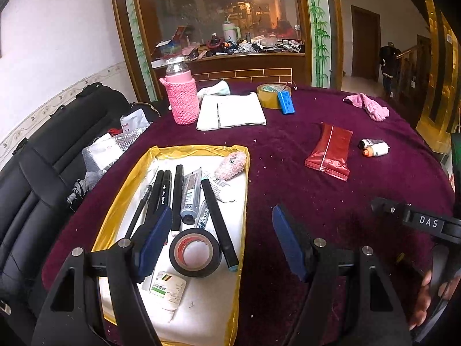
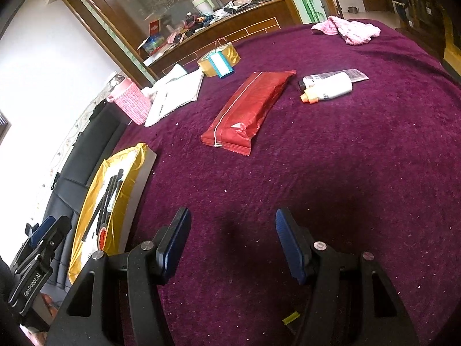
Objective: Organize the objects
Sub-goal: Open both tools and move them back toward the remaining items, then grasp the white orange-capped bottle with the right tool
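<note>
A: Red packet (image 2: 247, 112) is the likely next item for the tray (image 1: 135, 178). It lies flat on the purple cloth (image 2: 317, 187), well apart from the tray on its far right side, with nothing touching it.

B: Tool state?

A: Both spread, nothing between the pads. Left gripper (image 1: 222, 239) hangs over the tray's near end, above the black tape roll (image 1: 196, 252). Right gripper (image 2: 232, 243) is over bare cloth just right of the tray, and the packet is ahead of it.

B: Handling?

A: My guess is light, soft foil and slippery, with contents that shift. It will sag if pinched at one end. I'd grip across the short width near the middle. The crimped end seal nearest the tray is the stiffer fallback.

B: Anything else loose?

A: White bottle (image 2: 331, 86) with an orange cap, touching a dark tube, lies right of the packet and further from the tray. It is round, so it may roll; take it across the body. Pink cloth (image 2: 351, 31) sits furthest out and is limp, so it can be grabbed anywhere.

B: Room in the tray?

A: Pens, tubes and tape fill the middle. The near end has bare white space.
</note>
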`<state>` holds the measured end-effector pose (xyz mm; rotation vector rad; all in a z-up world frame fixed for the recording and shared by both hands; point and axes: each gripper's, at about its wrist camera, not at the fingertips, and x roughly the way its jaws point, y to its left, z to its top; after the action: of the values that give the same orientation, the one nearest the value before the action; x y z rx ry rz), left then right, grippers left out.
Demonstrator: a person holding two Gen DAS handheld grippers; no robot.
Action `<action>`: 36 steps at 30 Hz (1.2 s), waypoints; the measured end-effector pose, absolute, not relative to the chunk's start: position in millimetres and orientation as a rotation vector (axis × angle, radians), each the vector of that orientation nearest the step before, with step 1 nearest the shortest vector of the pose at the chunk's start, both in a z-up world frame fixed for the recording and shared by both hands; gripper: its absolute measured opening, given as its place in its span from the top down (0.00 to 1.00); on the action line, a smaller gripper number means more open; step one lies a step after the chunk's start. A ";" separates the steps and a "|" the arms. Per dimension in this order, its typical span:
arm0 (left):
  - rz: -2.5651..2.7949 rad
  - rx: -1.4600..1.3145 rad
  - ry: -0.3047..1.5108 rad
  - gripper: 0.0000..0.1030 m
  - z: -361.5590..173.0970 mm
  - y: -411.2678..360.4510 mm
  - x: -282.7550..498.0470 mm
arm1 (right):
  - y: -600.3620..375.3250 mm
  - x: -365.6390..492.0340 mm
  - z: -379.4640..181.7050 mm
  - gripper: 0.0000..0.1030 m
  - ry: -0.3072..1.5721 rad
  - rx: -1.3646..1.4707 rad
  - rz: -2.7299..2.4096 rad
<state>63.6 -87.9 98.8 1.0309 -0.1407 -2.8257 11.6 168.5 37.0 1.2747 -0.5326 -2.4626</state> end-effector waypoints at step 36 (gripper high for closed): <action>-3.239 1.719 -0.132 0.31 49.3 9.6 77.0 | 275.0 -129.2 22.8 0.43 -0.800 1.529 -2.550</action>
<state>77.0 9.6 49.3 1.7193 -0.1321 -3.2389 -129.2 275.0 22.8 1.5288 -0.8000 -2.5503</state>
